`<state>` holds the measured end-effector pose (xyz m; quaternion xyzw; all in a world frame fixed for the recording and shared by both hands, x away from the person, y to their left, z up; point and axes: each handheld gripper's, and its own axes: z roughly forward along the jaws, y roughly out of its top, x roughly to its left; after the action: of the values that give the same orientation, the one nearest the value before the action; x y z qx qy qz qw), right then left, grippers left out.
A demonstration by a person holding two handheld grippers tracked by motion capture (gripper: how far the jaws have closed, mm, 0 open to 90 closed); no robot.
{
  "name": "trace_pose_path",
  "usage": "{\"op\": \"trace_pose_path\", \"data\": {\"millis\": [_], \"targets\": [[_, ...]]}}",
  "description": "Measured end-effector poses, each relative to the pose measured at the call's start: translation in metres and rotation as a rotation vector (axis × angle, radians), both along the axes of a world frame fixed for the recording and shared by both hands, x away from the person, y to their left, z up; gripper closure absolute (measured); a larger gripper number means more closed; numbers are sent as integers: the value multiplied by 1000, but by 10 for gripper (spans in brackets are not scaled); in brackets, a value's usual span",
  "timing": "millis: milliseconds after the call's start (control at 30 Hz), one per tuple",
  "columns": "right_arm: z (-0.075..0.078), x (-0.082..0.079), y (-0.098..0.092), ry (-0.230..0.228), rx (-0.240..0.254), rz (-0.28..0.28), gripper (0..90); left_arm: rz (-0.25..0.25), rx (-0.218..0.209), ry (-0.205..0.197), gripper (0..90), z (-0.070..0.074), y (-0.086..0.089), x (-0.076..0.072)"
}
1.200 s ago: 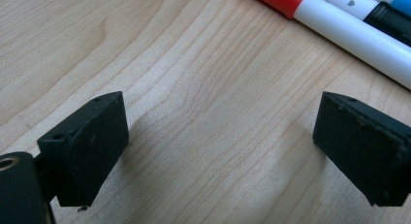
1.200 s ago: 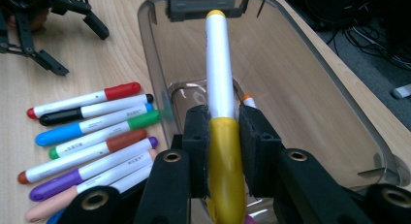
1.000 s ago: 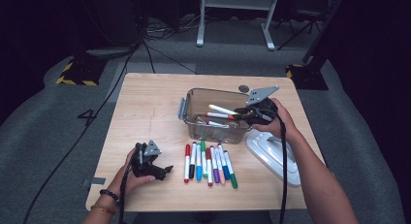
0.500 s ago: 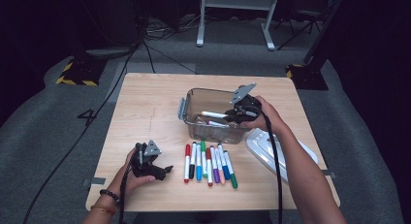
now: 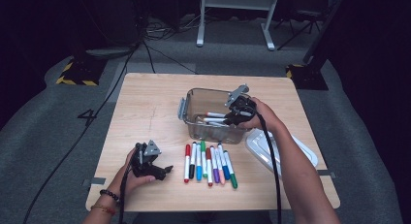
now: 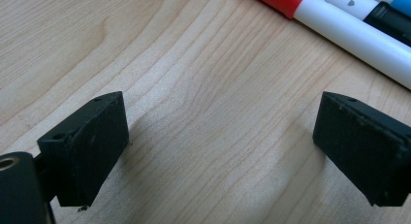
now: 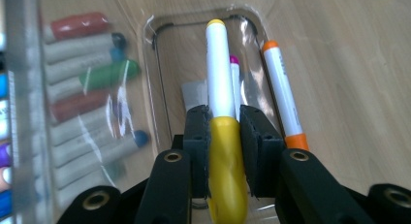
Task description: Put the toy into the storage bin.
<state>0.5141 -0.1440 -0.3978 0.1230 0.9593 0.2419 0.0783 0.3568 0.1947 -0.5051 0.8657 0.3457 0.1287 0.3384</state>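
A clear plastic container (image 5: 194,104) stands in the middle of the wooden table. My right gripper (image 5: 229,117) reaches into it from the right, shut on a yellow-capped white marker (image 7: 220,83) that points along the container's floor. The jaws (image 7: 223,124) clamp the yellow cap. An orange marker (image 7: 282,98) and a thin pink one (image 7: 235,76) lie on the container floor beside it. A row of several coloured markers (image 5: 208,162) lies in front of the container. My left gripper (image 5: 166,169) rests on the table to the left of that row, open (image 6: 220,132) with bare wood between its jaws.
The container's lid (image 5: 281,149) lies on the table at the right, under the right forearm. A red-capped marker (image 6: 286,1) from the row lies just beyond the left gripper. Table edges drop to a dark floor with cables.
My right gripper has moved left and down with the yellow marker, from above the container's right rim into the container. The left gripper has stayed still.
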Motion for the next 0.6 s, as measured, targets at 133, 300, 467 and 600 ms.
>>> {"op": "trace_pose_path", "data": {"millis": [133,300,467,600], "targets": [[-2,-1,1,14,-21,-3,740,0,1,2,62,0,0,0],[-2,-1,1,5,-32,-7,710,-1,1,1,62,0,0,0],[2,-1,-2,-19,4,-41,669,0,0,0,62,0,0,0],[9,-4,-8,-41,60,-63,635,0,0,0,62,0,0,0]]}}
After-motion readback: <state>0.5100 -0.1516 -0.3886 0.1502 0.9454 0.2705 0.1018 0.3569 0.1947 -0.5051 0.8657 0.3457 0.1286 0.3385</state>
